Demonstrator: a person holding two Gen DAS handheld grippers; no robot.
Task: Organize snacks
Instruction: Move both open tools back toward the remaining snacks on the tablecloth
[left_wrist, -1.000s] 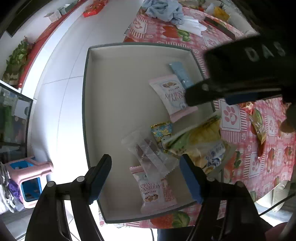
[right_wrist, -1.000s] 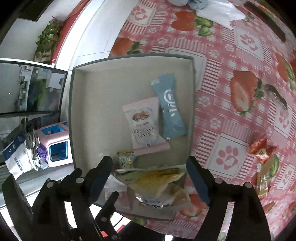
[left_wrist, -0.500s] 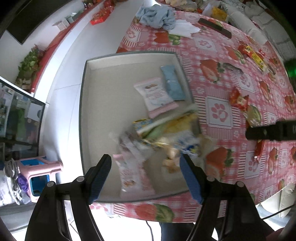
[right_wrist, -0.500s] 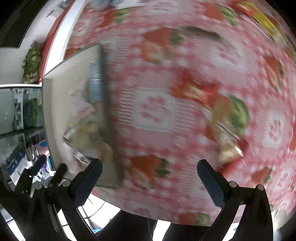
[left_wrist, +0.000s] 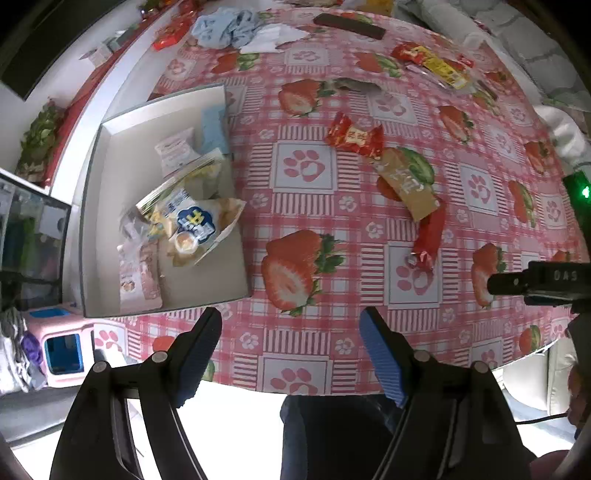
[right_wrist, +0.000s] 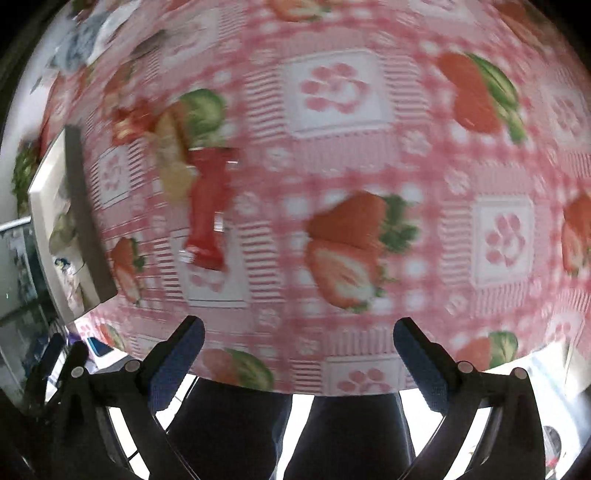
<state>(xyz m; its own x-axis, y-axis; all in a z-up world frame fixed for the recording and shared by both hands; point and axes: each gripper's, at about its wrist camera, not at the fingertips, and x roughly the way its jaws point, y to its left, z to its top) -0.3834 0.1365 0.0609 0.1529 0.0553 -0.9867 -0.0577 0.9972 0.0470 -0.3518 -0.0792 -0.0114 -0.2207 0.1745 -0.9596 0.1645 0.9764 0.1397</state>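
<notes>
Several snacks (left_wrist: 184, 225) already lay in the tray (left_wrist: 236, 206). Three packets (left_wrist: 406, 184) remained on the counter (left_wrist: 332, 258), others farther off. The left tool (left_wrist: 290, 334) and right tool (right_wrist: 299, 341) were both open, empty.

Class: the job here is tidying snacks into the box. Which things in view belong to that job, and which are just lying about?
Job: box, snack packets in it, red packets and tan packet on the tablecloth.
Lying about: blue cloth, dark bar, pink stool.
</notes>
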